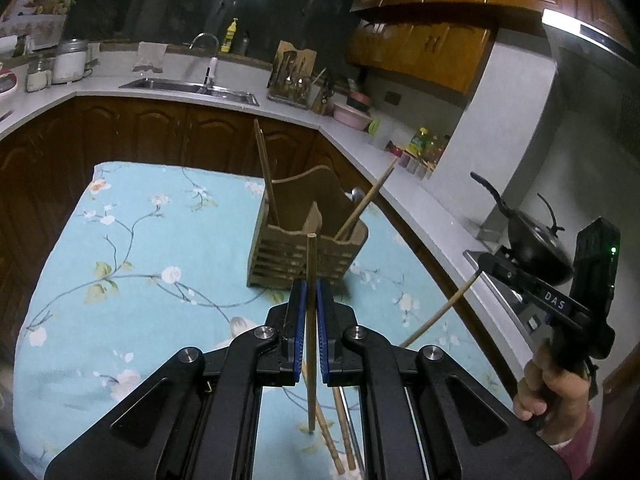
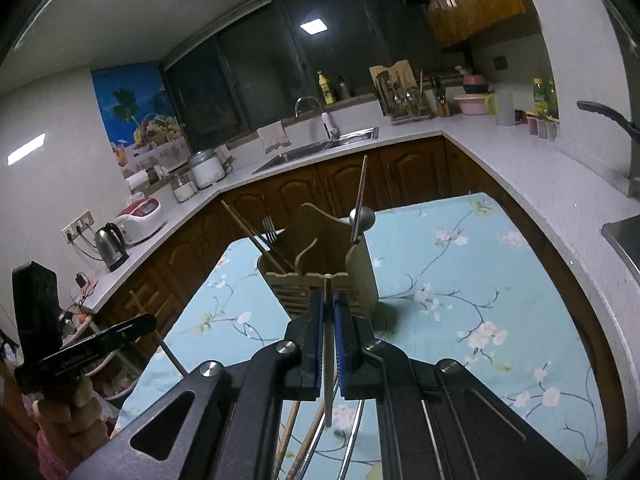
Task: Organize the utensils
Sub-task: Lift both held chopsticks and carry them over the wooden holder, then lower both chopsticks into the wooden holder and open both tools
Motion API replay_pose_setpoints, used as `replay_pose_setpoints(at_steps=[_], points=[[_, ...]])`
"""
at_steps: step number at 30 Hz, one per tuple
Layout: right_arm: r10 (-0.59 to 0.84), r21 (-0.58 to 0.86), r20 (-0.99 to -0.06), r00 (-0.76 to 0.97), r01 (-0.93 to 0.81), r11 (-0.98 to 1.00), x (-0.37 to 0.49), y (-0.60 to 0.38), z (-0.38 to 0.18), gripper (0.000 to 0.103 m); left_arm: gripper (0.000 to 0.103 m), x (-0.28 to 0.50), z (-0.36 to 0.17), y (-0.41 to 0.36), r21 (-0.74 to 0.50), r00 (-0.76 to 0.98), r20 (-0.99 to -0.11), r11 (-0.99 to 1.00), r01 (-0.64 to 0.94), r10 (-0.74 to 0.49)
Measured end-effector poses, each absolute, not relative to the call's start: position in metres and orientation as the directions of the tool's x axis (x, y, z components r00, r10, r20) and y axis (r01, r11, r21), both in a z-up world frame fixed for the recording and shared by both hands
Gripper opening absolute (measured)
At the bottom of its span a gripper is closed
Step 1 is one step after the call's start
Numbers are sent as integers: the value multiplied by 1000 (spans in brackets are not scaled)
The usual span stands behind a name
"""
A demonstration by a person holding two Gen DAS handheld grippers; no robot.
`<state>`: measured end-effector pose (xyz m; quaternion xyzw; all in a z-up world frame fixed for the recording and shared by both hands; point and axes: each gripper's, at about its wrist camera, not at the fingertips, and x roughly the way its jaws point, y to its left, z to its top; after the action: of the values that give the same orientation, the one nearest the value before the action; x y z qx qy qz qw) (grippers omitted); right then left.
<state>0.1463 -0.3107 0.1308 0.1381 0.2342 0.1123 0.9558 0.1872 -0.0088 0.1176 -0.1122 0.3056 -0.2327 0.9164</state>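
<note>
Each hand carries a black tool with blue pads, and both are clamped tight on a single bamboo chopstick. In the left wrist view the left tool [image 1: 311, 292] pinches its chopstick [image 1: 311, 264] upright at frame centre, probably so the chopstick can drop straight into a slot. The right tool [image 2: 329, 300] grips a thinner chopstick [image 2: 329, 284], seen end-on.

The slatted wooden utensil holder [image 1: 304, 248] stands just beyond the pads on a worktop [image 1: 132, 240] covered in smooth pale-blue floral cloth. It already holds slanting chopsticks [image 1: 366, 204], a steel spoon [image 2: 362, 218] and a fork [image 2: 269, 227].

More loose chopsticks [image 1: 340, 432] lie on the cloth at lower centre, waiting to be sorted.
</note>
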Motion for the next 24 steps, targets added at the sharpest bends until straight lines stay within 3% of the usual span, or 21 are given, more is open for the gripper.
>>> replay_pose_setpoints(at_steps=[9, 24], points=[[266, 311, -358, 895, -154, 938, 157, -313, 155, 5, 5, 204, 147, -6, -333, 782, -425, 882, 333, -456], [204, 300, -172, 964, -146, 943, 210, -316, 232, 5, 5, 281, 218, -27, -276, 910, -219, 917, 287, -351]])
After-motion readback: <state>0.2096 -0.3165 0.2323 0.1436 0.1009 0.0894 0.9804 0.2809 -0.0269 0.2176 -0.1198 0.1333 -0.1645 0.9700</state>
